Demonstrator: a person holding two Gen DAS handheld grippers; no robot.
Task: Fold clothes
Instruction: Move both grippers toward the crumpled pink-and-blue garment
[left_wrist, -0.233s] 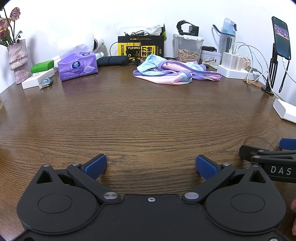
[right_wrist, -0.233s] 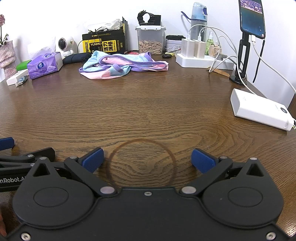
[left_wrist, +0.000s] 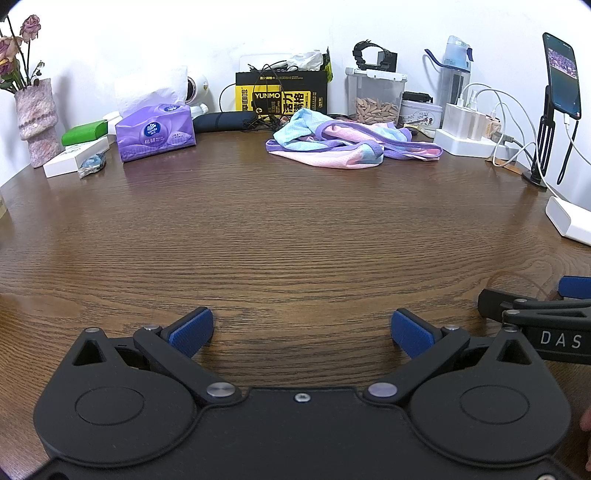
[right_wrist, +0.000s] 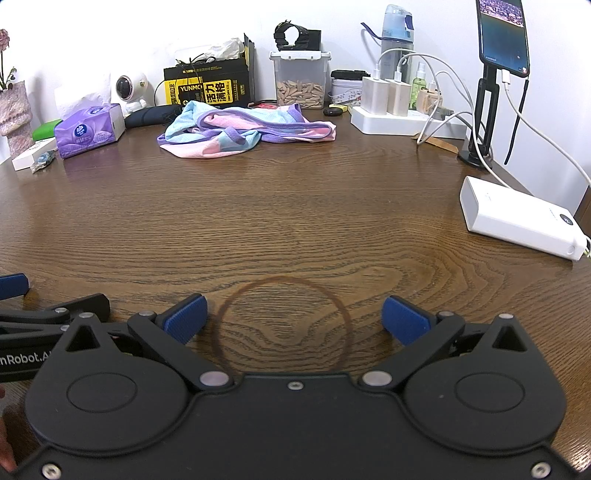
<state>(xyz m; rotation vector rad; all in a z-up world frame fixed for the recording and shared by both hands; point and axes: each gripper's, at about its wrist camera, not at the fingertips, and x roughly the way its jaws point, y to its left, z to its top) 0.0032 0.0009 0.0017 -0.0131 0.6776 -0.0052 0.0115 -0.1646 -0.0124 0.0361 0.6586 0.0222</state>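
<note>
Low over the near surface (left_wrist: 295, 229) we held both tongs level, left tongs (left_wrist: 302, 330) and right tongs (right_wrist: 294, 320) wide open, gripping nothing, garment (right_wrist: 243, 129) way off.

Crumpled garment at the far side of the table

The garment (left_wrist: 347, 142) (right_wrist: 243, 131) is thin mesh cloth in pink, light blue and purple, with purple bands along its edges. It lies unfolded in a low, wrinkled heap, well apart from both grippers: far ahead of the left one, slightly right; far ahead of the right one, slightly left.
</note>
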